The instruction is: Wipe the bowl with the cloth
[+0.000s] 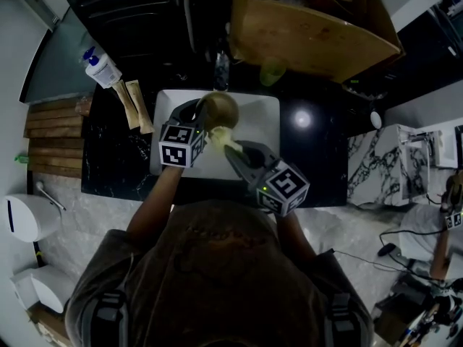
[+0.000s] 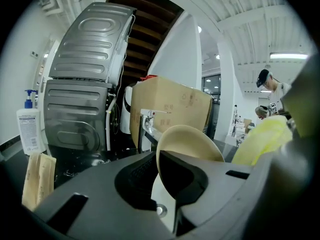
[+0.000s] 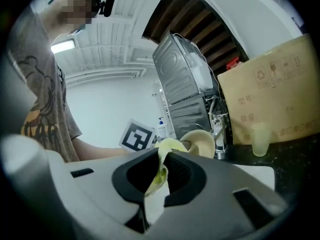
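A white sink (image 1: 262,121) sits in a black table (image 1: 318,166), a cardboard box (image 1: 311,35) behind. A strip light (image 2: 287,56) glows overhead.

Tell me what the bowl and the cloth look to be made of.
The bowl: cream, smooth, dull sheen, thin even rim; likely plastic or melamine, ceramic not ruled out. The cloth: pale yellow, soft, creasing where pinched; probably microfibre or woven fabric.

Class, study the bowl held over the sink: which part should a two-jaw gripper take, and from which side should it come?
Take the bowl by its rim, a jaw on each face of the thin wall, coming from the left as the left gripper does. Probably only that wall fits the jaws, and the rest is open to the cloth in the right gripper.
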`<action>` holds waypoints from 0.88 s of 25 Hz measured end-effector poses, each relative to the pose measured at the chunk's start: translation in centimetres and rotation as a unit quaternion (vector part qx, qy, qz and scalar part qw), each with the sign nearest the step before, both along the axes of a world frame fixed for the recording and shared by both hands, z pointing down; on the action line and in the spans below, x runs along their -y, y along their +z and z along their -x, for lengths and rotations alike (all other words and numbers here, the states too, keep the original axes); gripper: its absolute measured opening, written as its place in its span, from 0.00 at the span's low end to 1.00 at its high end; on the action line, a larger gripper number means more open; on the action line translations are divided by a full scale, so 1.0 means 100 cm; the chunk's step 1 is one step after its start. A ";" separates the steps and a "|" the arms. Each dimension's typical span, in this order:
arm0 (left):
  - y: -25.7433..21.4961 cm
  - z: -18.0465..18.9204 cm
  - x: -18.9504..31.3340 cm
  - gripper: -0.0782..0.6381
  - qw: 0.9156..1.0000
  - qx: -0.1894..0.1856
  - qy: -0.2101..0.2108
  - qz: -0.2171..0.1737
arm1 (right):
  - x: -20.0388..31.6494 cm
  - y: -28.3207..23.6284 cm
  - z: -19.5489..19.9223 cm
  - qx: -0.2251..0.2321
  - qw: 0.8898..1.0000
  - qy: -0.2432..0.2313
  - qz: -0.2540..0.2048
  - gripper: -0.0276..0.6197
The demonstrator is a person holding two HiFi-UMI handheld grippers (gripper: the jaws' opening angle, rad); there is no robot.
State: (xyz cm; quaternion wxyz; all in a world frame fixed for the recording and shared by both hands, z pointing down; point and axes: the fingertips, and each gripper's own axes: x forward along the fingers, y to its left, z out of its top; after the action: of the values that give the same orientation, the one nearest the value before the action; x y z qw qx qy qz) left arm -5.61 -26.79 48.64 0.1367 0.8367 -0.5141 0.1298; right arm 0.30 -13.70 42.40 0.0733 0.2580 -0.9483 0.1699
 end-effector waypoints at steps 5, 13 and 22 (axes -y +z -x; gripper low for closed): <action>0.000 -0.021 -0.012 0.14 1.000 -0.005 0.026 0.003 | 0.014 -0.006 0.000 -0.003 1.000 0.011 -0.014 0.08; -0.008 -0.051 -0.028 0.14 0.998 -0.017 0.064 0.000 | 0.043 -0.004 -0.008 -0.021 0.998 0.051 -0.035 0.08; -0.012 -0.067 -0.037 0.14 0.996 0.012 0.088 -0.010 | 0.065 -0.007 -0.015 -0.058 0.992 0.092 -0.059 0.08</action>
State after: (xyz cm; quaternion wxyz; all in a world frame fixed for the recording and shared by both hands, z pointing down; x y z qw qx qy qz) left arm 1.13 -23.07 47.48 0.1096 0.8785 -0.4414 0.1464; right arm 1.76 -20.24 41.71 0.0968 0.3577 -0.9229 0.1045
